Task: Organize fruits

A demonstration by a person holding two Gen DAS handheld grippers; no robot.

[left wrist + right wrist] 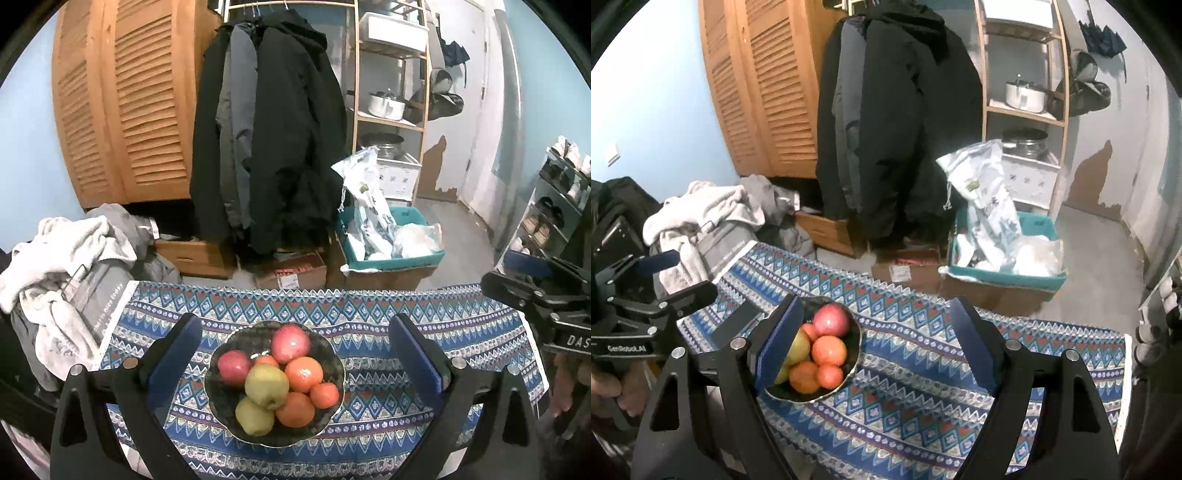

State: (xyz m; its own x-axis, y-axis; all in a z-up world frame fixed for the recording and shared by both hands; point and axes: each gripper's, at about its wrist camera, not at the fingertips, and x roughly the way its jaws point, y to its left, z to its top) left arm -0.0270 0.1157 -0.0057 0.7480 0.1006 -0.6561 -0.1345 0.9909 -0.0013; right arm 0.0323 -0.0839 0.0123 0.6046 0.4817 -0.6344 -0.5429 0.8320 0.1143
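A surface [424,325] draped in a blue patterned cloth stands before hanging dark coats [273,140] and a louvred wooden wardrobe [122,110]. On it sits a dark bowl [221,402] piled with fruit: two red apples [290,343], two green apples [266,386] and several oranges [303,373]. The left claw [293,354] hangs above the bowl, fingers spread wide apart, gripping nothing. The right claw [877,350] hovers just right of the bowl, also apart and empty, its left finger [779,343] overlapping the bowl's edge.
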